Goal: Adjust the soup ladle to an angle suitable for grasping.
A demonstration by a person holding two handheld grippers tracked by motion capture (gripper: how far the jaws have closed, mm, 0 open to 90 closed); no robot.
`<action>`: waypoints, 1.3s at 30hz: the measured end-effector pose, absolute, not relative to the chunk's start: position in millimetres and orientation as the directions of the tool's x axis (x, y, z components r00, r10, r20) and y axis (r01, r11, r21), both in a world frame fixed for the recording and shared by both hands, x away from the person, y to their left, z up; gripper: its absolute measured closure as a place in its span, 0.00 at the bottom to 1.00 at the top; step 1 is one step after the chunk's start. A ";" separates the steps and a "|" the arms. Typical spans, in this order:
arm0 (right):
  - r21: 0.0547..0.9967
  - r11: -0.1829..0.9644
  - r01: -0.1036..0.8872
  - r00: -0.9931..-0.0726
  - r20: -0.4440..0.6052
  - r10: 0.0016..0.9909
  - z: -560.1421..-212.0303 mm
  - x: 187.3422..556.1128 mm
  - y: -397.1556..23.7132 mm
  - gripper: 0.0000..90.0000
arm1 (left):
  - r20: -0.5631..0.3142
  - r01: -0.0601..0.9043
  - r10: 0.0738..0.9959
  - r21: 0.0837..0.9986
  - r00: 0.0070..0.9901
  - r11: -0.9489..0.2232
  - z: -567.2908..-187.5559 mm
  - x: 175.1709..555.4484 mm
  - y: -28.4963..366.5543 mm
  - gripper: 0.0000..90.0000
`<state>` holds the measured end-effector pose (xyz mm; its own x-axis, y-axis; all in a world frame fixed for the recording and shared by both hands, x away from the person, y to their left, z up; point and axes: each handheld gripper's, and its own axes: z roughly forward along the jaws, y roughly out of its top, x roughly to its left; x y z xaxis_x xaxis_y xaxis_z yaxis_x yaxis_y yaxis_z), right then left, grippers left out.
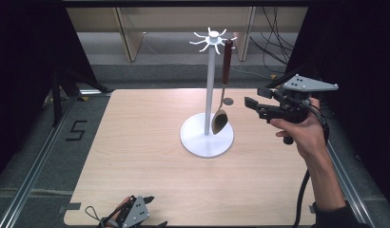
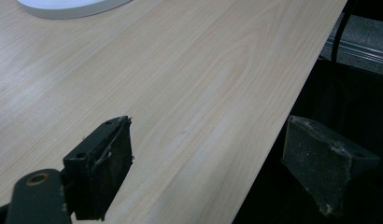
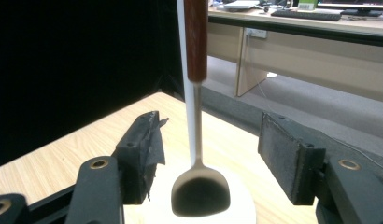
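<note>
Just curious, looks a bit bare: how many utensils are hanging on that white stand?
1: a spoon with a reddish-brown handle hangs from a hook on the stand, its bowl low above the round base.

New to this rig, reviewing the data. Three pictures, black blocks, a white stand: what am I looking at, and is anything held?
There is no robot here. A person holds a hand-operated tool with two-jaw tongs in each hand, and each tool carries its own camera.

The high view looks down on a wooden table from the person's side. The right tongs are at the right, in a hand; the left tongs sit at the near edge.

The other two pictures look along each tool's own black jaws.

On the table stands a white rack with hooks on top. A ladle with a brown handle hangs from one hook.

Nothing is held. The right gripper view shows the ladle's stem between the open jaws, with gaps on both sides. The left tongs are open over the table edge.
</note>
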<state>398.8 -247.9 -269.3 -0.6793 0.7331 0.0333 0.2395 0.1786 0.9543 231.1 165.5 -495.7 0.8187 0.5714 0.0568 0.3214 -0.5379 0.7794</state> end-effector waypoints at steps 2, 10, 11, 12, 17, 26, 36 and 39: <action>0.950 0.180 0.256 -0.670 0.040 0.741 -275.8 396.2 -249.5 0.44 | 0.066 0.317 0.563 0.770 0.824 -0.554 -494.0 231.5 166.6 0.17; 0.953 0.175 0.249 -0.672 0.040 0.739 -298.4 384.9 -254.1 0.44 | 0.059 0.317 0.571 0.782 0.819 -0.536 -495.9 231.2 165.6 0.17; 0.954 0.174 0.245 -0.678 0.040 0.734 -302.2 383.7 -254.2 0.44 | 0.057 0.323 0.577 0.782 0.815 -0.533 -495.6 231.0 165.5 0.17; 0.951 0.169 0.261 -0.683 0.058 0.728 -305.6 381.7 -253.8 0.44 | 0.055 0.324 0.576 0.781 0.816 -0.534 -495.6 231.1 165.5 0.17; 0.953 0.144 0.267 -0.690 0.085 0.719 -322.0 374.9 -253.4 0.44 | 0.064 0.322 0.577 0.777 0.814 -0.540 -494.8 231.5 165.7 0.17; 0.944 0.168 0.283 -0.695 0.081 0.715 -344.0 377.0 -249.6 0.43 | 0.052 0.324 0.569 0.777 0.821 -0.540 -494.0 231.5 166.0 0.17; 0.919 0.220 0.328 -0.703 0.082 0.706 -366.2 381.0 -243.2 0.41 | 0.058 0.323 0.582 0.785 0.811 -0.528 -494.5 231.5 164.5 0.17; 0.919 0.230 0.320 -0.706 0.069 0.705 -369.1 380.4 -243.1 0.41 | 0.052 0.324 0.572 0.781 0.819 -0.535 -494.6 232.3 164.0 0.17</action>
<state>380.4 -243.1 -369.1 -0.7055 0.7053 0.0693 0.3204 0.2302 0.9189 232.3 164.0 -494.6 0.8186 0.5720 0.0519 0.3240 -0.5345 0.7806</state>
